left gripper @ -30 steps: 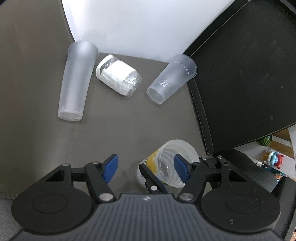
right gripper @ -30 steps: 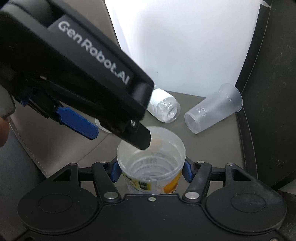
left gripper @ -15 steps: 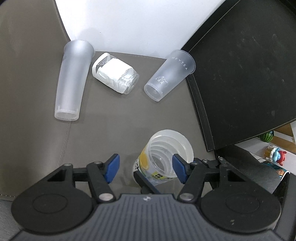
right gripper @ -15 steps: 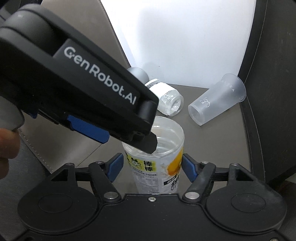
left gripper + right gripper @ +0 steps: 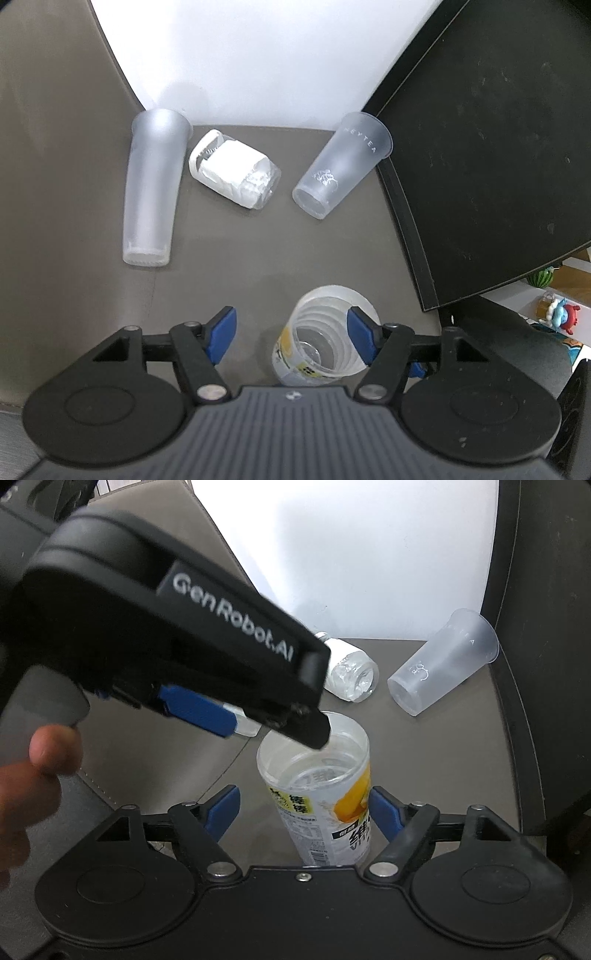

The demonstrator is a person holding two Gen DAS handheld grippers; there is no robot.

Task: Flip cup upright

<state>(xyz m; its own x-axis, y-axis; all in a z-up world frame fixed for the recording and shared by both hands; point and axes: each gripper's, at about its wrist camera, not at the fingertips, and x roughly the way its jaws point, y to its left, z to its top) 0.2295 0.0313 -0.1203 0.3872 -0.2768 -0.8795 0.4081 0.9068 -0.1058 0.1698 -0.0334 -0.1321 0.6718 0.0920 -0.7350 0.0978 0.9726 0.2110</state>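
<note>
A clear cup with a yellow and white label (image 5: 321, 794) stands upright on the grey mat, mouth up; it also shows in the left wrist view (image 5: 325, 339). My right gripper (image 5: 304, 812) is open, its blue pads on either side of the cup with gaps. My left gripper (image 5: 291, 332) is open above the cup, with its right pad near the rim. A tall frosted cup (image 5: 151, 192), a small wrapped cup (image 5: 236, 173) and a frosted HEYTEA cup (image 5: 340, 166) lie on their sides farther back.
A black tray (image 5: 480, 147) lies along the right side of the mat (image 5: 240, 240). A white wall rises behind the cups. The left gripper body (image 5: 166, 635) and a hand fill the left of the right wrist view.
The right gripper opened and let go of the labelled cup, which now stands on the mat. The right gripper pulled back a little. The left gripper lifted slightly.
</note>
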